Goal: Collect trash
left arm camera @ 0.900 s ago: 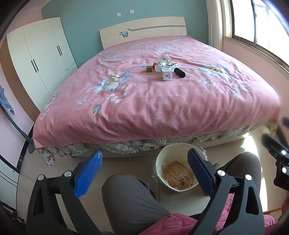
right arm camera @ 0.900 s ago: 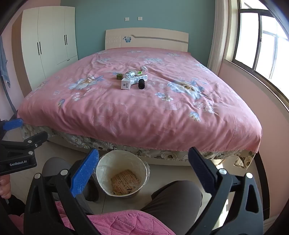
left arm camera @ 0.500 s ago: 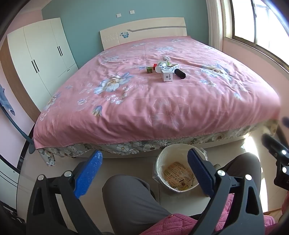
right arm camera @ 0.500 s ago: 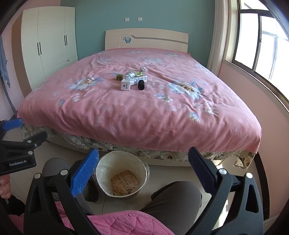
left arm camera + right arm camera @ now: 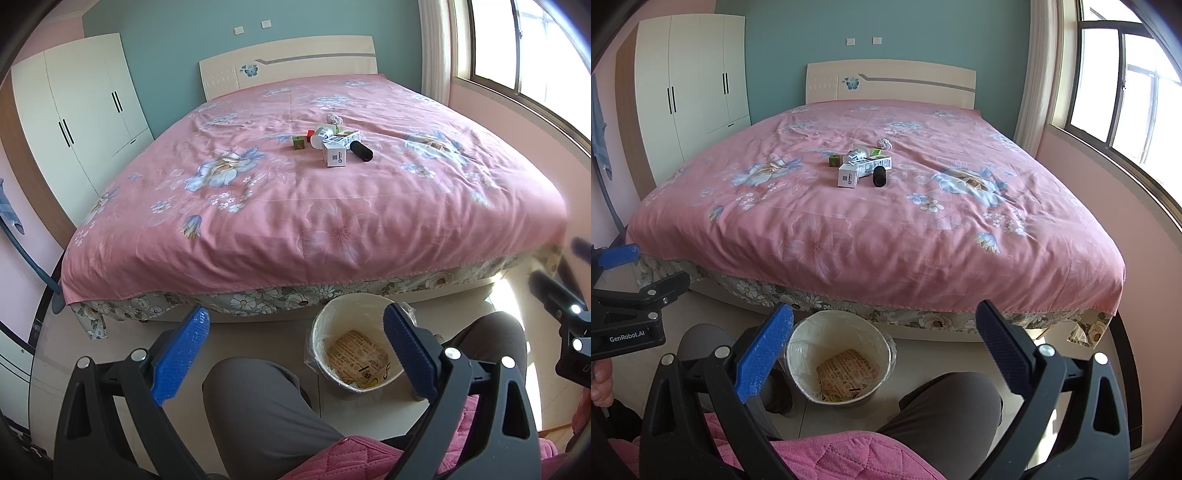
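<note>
A cluster of trash lies mid-bed: a white box [image 5: 335,155] [image 5: 848,176], a black cylinder [image 5: 361,150] [image 5: 879,175], a long white carton [image 5: 875,163], a white bottle [image 5: 317,136], a green cube [image 5: 298,142] [image 5: 833,160] and a crumpled paper ball [image 5: 334,119] [image 5: 884,143]. A lined waste bin [image 5: 352,347] [image 5: 838,358] stands on the floor at the bed's foot with a printed wrapper inside. My left gripper [image 5: 295,350] and right gripper [image 5: 882,350] are both open and empty, held low above the person's knees, far from the trash.
The pink floral bedspread [image 5: 332,206] covers a large bed. A white wardrobe [image 5: 690,92] stands at the left and a window [image 5: 1126,92] at the right. The person's grey-trousered knees [image 5: 258,406] fill the foreground beside the bin.
The left wrist view has shifted slightly, so the bed sits a little lower in it. The trash and both grippers' openings are unchanged.
</note>
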